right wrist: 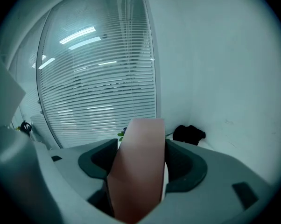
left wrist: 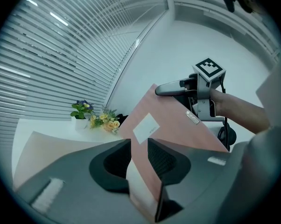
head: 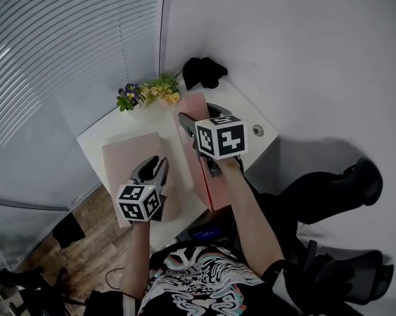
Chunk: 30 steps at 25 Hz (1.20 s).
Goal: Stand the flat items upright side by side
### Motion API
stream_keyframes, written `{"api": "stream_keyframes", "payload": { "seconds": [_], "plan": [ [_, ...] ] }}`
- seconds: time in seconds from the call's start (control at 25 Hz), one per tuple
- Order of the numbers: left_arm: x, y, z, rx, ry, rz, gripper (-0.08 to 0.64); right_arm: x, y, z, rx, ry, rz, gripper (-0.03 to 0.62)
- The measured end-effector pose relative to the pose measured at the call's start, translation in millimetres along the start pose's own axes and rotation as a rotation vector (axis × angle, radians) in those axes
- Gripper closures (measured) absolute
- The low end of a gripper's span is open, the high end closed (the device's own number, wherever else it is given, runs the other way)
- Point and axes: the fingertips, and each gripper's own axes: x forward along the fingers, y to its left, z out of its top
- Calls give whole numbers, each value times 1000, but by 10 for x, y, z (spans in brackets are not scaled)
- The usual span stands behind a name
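Flat book [head: 133, 155] lying on the surface [head: 98, 139] at centre left; upright book [head: 210, 193] just right; flowers [head: 149, 94] behind, upper centre.

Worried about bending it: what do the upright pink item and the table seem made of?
The upright pink item: likely a matte card cover, no glare, white inside at its edge, with a paper label stuck on. The table: smooth white top, perhaps laminate; can't confirm.

A white counter [head: 96, 143] fits into a corner between a plain white wall [head: 283, 45] and a glass partition with horizontal blinds [head: 53, 58], which reflect strips of ceiling light. Potted flowers [head: 148, 94] and a dark bundle [head: 203, 71], perhaps cloth, sit at the counter's far edge. Wood-plank floor [head: 86, 216] shows below.
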Motion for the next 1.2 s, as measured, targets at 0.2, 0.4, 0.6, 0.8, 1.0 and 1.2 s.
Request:
{"api": "stream_keyframes", "payload": {
  "seconds": [0.2,0.4,0.6,0.8,1.0,1.2],
  "plan": [
    [13,-45,-35,9,11,-10,451,-133,-9,107,-3,-89,-11,273],
    [36,-95,-27,14,11,-24,456,-259,-13,193,-11,-185,-23,273],
    [42,-157,-44,26,21,-37,457,-433,-16,257,-23,-304,-37,273],
    [28,-202,-23,37,17,-44,459,-590,21,260,-48,-398,-46,272],
    [27,-249,-35,44,18,-48,459,-793,78,191,-81,-508,-62,270],
    [-8,-294,-81,51,22,-47,459,-971,130,88,-108,-575,-63,268]
  ]
}}
